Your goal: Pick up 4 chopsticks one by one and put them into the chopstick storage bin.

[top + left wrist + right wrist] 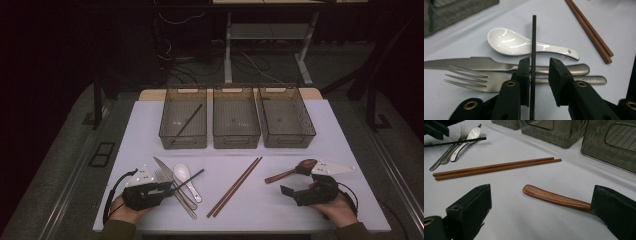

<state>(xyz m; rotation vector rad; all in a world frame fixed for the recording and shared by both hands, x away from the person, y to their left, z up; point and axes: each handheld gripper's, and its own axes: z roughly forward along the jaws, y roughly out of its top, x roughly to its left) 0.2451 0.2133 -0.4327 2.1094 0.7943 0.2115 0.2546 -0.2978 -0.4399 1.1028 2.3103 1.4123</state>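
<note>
My left gripper is at the table's front left, open, with a black chopstick running between its jaws. The left jaw touches the stick and a gap shows on the other side. Under the stick lie a white spoon, a knife and a fork. At the front right, my right gripper stands wide open around the handle of a wooden spoon. A pair of brown chopsticks lies between the two grippers.
Three see-through grey bins stand in a row at the back: left, middle, right. In the left bin lies one black chopstick. The white table top ends close behind the hands.
</note>
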